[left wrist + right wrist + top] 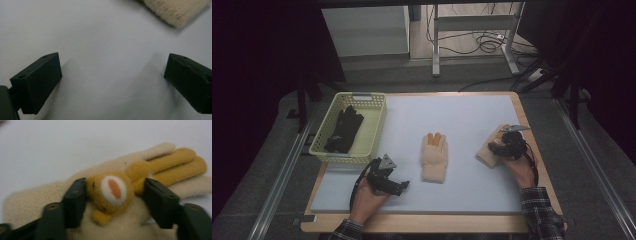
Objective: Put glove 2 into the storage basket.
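- The right gripper (503,146) sat on the cream glove (490,148) at the right edge of the table's pale mat (472,115), near the person's right side.
- In the right gripper view its two black jaws stood partly closed on either side of the mustard-yellow animal face (110,191) sewn on the back of that glove (150,225); the pads lay against the plush on both sides, so the tongs had the face and the knit beneath it pinched between them.
- The face carried a white oval with an orange spot in it; two yellow fingers and cream outer fingers ran off toward the upper right of that view.
- A second cream glove (434,156) of the same kind lay flat at the middle of the mat, fingers pointing to the far side, well apart from the first.
- The left gripper (400,187) rested low over the near left part of the mat, just left of the middle glove's cuff.
- In the left gripper view its jaws stood wide apart with bare mat (107,62) between them and nothing held; the fuzzy cuff of the middle glove (175,10) showed at the top right of that view.
- A pale yellow-green basket (374,125) stood at the far left of the table, with a pair of black gloves (343,129) lying in it.
- No brand, label or readable writing showed on the gloves, the basket or the grippers.
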